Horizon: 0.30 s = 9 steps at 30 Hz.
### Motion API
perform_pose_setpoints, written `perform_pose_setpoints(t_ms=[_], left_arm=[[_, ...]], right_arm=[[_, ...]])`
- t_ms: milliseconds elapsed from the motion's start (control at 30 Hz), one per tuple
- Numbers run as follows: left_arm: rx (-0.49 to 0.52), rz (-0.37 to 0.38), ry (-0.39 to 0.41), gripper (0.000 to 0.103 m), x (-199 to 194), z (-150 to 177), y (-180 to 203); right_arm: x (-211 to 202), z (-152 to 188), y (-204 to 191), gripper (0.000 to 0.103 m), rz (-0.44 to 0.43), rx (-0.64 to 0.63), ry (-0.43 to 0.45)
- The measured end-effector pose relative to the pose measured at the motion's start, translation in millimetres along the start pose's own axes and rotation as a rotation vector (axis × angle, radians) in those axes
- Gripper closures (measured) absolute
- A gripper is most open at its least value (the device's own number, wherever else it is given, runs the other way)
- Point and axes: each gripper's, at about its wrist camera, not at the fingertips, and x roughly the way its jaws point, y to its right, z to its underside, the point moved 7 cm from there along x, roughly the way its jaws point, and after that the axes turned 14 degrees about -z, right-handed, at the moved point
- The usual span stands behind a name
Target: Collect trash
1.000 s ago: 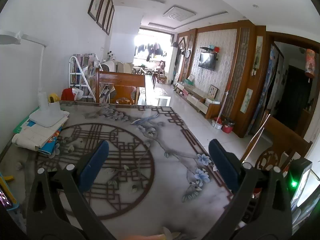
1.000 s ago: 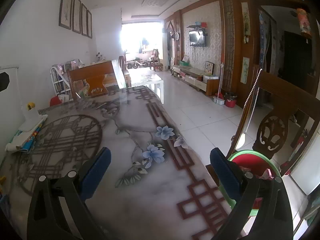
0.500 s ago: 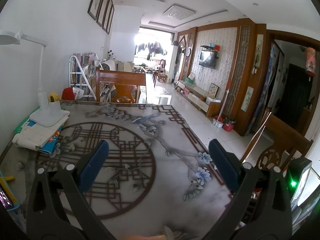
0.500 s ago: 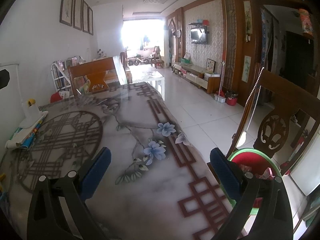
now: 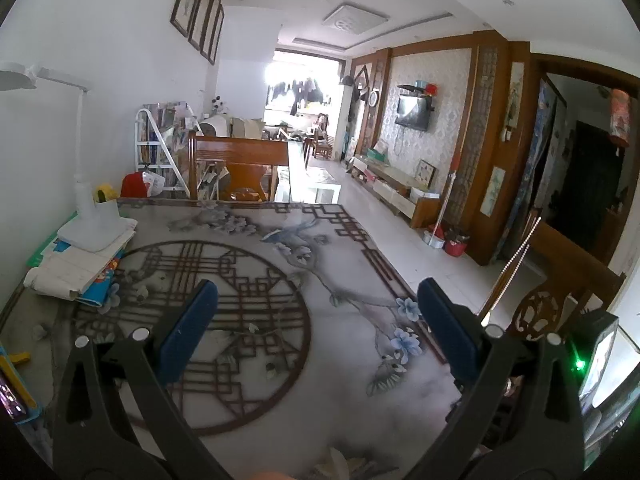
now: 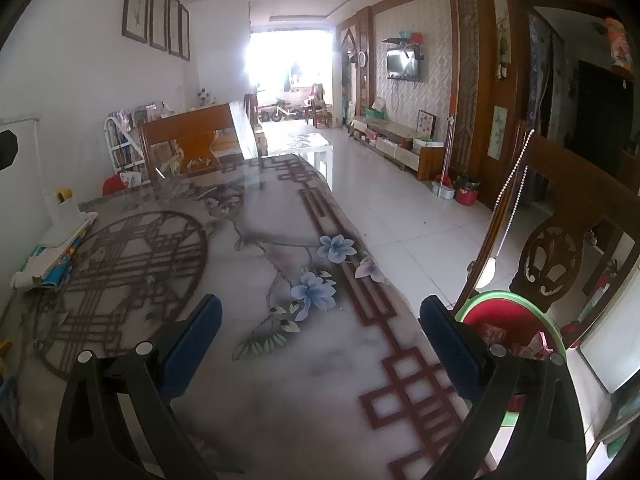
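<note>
Both my left hand-held gripper (image 5: 318,320) and right hand-held gripper (image 6: 320,334) gape, holding nothing. Over the last second my views barely drifted. Green-rimmed red-lined bin (image 6: 516,320) beside the floral marble-print counter (image 6: 280,360) holds scraps.

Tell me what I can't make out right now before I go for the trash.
- Bin contents, right wrist view: right tool's finger and a chair cover most of it.
- Pale scraps, left wrist view: cut off by the bottom edge, behind the left tool.
- Specks on the table, left wrist view: too small to identify.
- Near table, right wrist view: blurred.
</note>
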Motion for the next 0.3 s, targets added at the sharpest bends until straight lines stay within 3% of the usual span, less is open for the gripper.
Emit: perform_pose_setpoints(t_ms=[133,300], left_arm=[[-0.018,-0.054,-0.039,0.005,6,7,-15],[-0.024,-0.153,-0.152,0.005,25,31,-57]], right_arm=[[9,4,-5,0.007,-0.015,-0.015,-0.034],[54,25,-17,0.007,-0.076,-0.084,-0.213]])
